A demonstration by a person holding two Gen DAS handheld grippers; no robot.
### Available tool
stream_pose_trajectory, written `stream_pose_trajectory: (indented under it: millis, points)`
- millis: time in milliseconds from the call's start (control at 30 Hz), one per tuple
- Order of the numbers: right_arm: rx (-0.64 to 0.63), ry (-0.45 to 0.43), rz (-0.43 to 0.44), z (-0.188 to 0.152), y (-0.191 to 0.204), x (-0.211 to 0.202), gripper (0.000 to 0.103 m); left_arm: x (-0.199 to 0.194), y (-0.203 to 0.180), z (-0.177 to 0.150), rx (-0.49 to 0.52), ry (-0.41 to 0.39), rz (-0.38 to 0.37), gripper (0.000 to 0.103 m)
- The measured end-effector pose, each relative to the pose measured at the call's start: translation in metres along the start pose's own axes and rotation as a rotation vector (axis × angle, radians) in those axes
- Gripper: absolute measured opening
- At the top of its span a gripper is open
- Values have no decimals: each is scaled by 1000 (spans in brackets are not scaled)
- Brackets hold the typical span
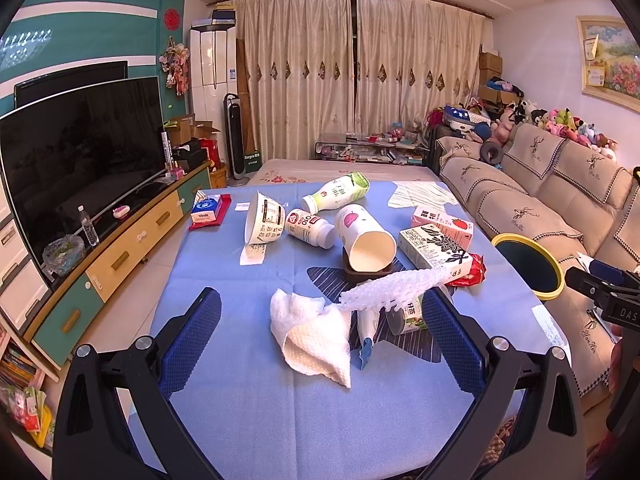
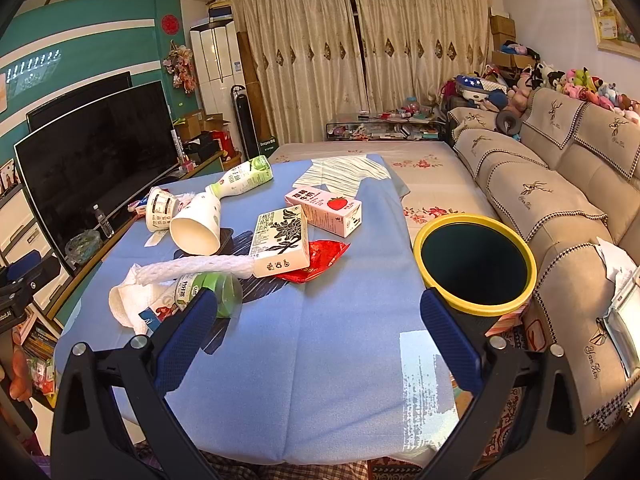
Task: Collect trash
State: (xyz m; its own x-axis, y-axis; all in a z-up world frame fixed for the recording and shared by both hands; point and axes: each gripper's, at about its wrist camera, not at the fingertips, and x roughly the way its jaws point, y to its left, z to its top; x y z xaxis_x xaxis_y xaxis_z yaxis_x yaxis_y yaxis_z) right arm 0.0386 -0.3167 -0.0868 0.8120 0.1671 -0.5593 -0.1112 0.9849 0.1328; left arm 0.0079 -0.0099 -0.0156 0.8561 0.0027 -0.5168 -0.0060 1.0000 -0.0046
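Trash lies on a blue-covered table (image 1: 280, 420): a crumpled white paper towel (image 1: 316, 336), a white foam net sleeve (image 1: 396, 286), a paper cup on its side (image 1: 366, 240), two white bottles (image 1: 310, 228) (image 1: 340, 192), a paper bowl (image 1: 262, 220), a black-and-white carton (image 1: 434, 250), a pink strawberry milk carton (image 2: 324, 206) and a red wrapper (image 2: 316, 262). A yellow-rimmed bin (image 2: 476, 264) stands off the table's right edge. My left gripper (image 1: 320, 316) is open, with the paper towel between its fingers. My right gripper (image 2: 316, 312) is open and empty above bare cloth, left of the bin.
A TV (image 1: 76, 160) on a low cabinet runs along the left. A beige sofa (image 1: 560, 200) with plush toys runs along the right. A tissue pack (image 1: 208, 210) lies at the table's far left. A small green-capped bottle (image 2: 208, 288) lies by the right gripper's left finger.
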Motion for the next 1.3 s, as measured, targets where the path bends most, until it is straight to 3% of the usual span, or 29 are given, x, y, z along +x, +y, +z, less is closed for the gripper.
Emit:
stream_pose_trajectory:
  millis: [600, 1000, 1300]
  points:
    - [-25, 42, 23, 7, -2, 24, 97, 31, 0, 12, 21, 14, 17, 99]
    - [-92, 132, 55, 54, 16, 113, 97, 92, 16, 64, 15, -50, 72, 99]
    - [-148, 241, 65, 65, 54, 184, 96, 128, 20, 74, 3, -34, 48, 99]
